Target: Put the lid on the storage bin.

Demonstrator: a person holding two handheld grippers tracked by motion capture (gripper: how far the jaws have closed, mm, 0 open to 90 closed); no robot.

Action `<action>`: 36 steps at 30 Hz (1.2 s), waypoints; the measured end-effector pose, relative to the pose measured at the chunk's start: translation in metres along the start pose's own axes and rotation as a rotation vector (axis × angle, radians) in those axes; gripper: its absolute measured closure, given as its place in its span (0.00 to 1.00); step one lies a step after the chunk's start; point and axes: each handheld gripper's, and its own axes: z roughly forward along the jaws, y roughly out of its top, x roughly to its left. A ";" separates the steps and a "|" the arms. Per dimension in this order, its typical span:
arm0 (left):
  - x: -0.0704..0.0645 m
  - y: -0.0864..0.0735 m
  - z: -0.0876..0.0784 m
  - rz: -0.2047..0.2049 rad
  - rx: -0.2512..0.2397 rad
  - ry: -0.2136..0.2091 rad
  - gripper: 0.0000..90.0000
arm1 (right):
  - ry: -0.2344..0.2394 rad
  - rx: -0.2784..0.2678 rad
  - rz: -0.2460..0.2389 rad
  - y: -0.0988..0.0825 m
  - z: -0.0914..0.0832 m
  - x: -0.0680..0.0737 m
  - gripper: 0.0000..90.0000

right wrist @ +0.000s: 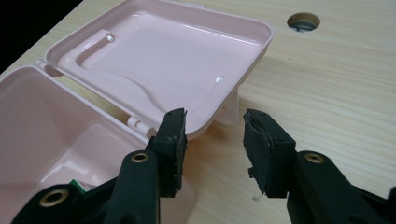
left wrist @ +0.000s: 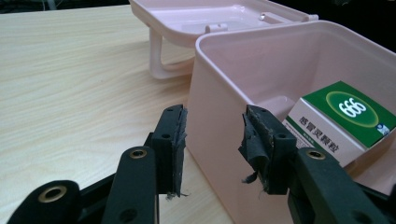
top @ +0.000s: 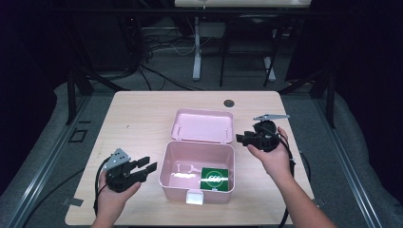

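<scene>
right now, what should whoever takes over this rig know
Left hand-held gripper: jaws apart, nothing between them, beside the left wall of the pink box.
Right hand-held gripper: jaws apart, nothing held, near the right corner of the open lid.
Things: the box stands open on the wooden table, its lid laid back flat behind it. A green medicine box marked 666 lies inside at the front right.
Done: lid opened, medicine box in.
Left, probably: closing the lid, though that is only a guess.
</scene>
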 end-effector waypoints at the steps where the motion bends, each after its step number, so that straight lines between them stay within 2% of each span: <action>1: 0.000 0.003 0.001 0.003 -0.005 0.002 0.64 | 0.004 0.011 0.006 0.003 0.002 -0.002 0.65; 3: 0.001 0.010 0.005 0.002 -0.004 -0.003 0.64 | 0.012 0.049 0.034 0.008 0.004 -0.004 0.65; 5: 0.000 0.021 0.008 0.008 -0.006 -0.020 0.63 | 0.025 0.055 0.053 0.013 0.006 -0.007 0.64; 9: -0.002 0.037 0.012 0.013 -0.013 -0.034 0.62 | -0.011 0.060 0.049 0.026 0.009 -0.008 0.60; 11: -0.001 0.043 0.016 0.003 0.006 -0.042 0.61 | -0.008 0.049 0.068 0.032 0.011 -0.010 0.59; 13: 0.000 0.047 0.019 -0.002 0.023 -0.054 0.61 | -0.004 0.070 0.091 0.040 0.013 -0.011 0.57; 15: 0.000 0.047 0.019 -0.001 0.026 -0.071 0.60 | -0.026 0.093 0.087 0.045 0.015 -0.012 0.56; 16: -0.001 0.046 0.018 0.006 0.023 -0.078 0.60 | -0.038 0.085 0.084 0.047 0.017 -0.012 0.56; 17: -0.002 0.045 0.017 0.011 0.025 -0.085 0.60 | -0.048 0.117 0.085 0.050 0.017 -0.012 0.56; 18: -0.003 0.042 0.015 0.022 0.028 -0.088 0.62 | -0.054 0.095 0.090 0.052 0.020 -0.013 0.56; 20: -0.005 0.038 0.012 0.035 0.024 -0.079 0.63 | -0.077 0.116 0.096 0.056 0.021 -0.014 0.56; 21: -0.004 0.036 0.010 0.037 0.030 -0.072 0.64 | -0.086 0.101 0.103 0.057 0.024 -0.016 0.57; 22: -0.005 0.035 0.010 0.034 0.032 -0.073 0.64 | -0.085 0.101 0.126 0.058 0.027 -0.018 0.57; 23: -0.005 0.034 0.010 0.034 0.041 -0.077 0.64 | -0.086 0.125 0.137 0.058 0.028 -0.019 0.57; 24: -0.005 0.033 0.010 0.034 0.045 -0.080 0.64 | -0.090 0.113 0.151 0.058 0.033 -0.021 0.57; 26: -0.006 0.032 0.012 0.040 0.054 -0.093 0.62 | -0.105 0.141 0.148 0.058 0.036 -0.024 0.58; 29: -0.009 0.031 0.014 0.040 0.056 -0.098 0.59 | -0.111 0.143 0.145 0.059 0.042 -0.025 0.59; 30: -0.010 0.031 0.015 0.048 0.062 -0.096 0.58 | -0.109 0.117 0.150 0.060 0.046 -0.024 0.59; 32: -0.011 0.031 0.015 0.048 0.059 -0.093 0.56 | -0.093 0.111 0.157 0.061 0.049 -0.023 0.60; 33: -0.011 0.031 0.016 0.049 0.062 -0.088 0.56 | -0.090 0.132 0.155 0.062 0.049 -0.022 0.61; 34: -0.012 0.031 0.016 0.049 0.062 -0.090 0.56 | -0.090 0.109 0.153 0.062 0.053 -0.020 0.61; 36: -0.013 0.031 0.018 0.054 0.062 -0.088 0.57 | -0.097 0.138 0.142 0.063 0.056 -0.018 0.60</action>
